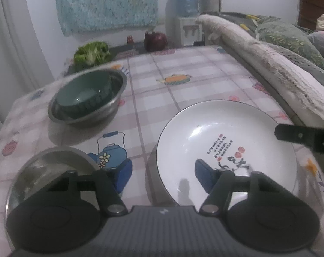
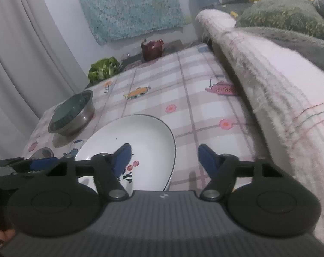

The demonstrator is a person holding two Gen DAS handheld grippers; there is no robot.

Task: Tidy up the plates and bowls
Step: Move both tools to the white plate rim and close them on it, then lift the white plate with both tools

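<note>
A white plate (image 1: 215, 132) with red and black writing lies on the checked tablecloth. My left gripper (image 1: 163, 175) is open and straddles the plate's left rim, one blue pad over the plate and one outside it. My right gripper (image 2: 165, 159) is open astride the plate's (image 2: 140, 132) right rim in the same way. A green bowl (image 1: 84, 98) sits inside a steel bowl (image 1: 110, 109) at the far left. Another steel bowl (image 1: 44, 171), empty, stands close by my left gripper. One of the right gripper's fingers (image 1: 290, 136) reaches over the plate's right side.
A rolled pale blanket (image 2: 269, 90) runs along the table's right edge. Leafy greens (image 1: 93, 52) and a dark red teapot (image 1: 155, 40) stand at the far end. A curtain (image 2: 22, 64) hangs on the left. A water dispenser (image 1: 187, 10) is behind.
</note>
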